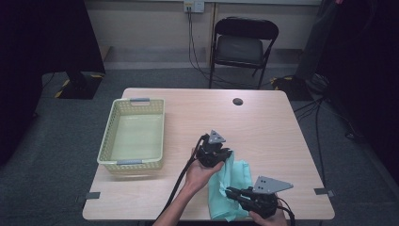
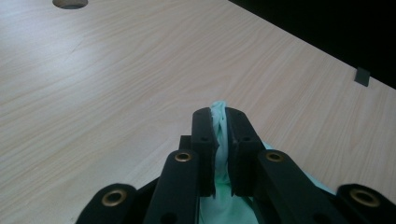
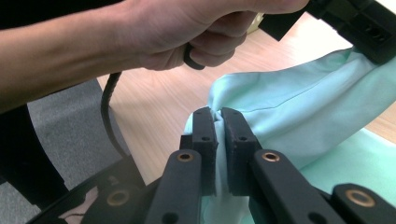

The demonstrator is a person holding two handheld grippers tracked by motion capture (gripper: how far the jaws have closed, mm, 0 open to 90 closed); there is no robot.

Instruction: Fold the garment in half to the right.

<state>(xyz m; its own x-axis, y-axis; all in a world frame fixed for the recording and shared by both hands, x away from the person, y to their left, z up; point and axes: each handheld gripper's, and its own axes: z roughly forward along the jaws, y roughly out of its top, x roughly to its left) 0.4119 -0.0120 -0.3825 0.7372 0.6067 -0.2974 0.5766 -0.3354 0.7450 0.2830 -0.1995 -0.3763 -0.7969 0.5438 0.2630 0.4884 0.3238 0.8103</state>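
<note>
The left claw (image 2: 219, 140) pinches a fold of pale green cloth (image 2: 220, 123) between its two black jaws, a tip of fabric poking out above them. Beyond lies the light wooden bench (image 2: 116, 79), with a round hole (image 2: 70, 3) near its far edge.

A plain test room or lab is suggested rather than a home. A bare wooden worktop (image 1: 263, 122) with a cable hole (image 1: 237, 101) is set on grey carpet (image 1: 56, 141). A black folding chair (image 1: 242, 47) is placed against a pale wall, where cables (image 1: 194, 47) are hung from a socket (image 1: 194, 5). Dark equipment and loose leads are seen at the sides.
</note>
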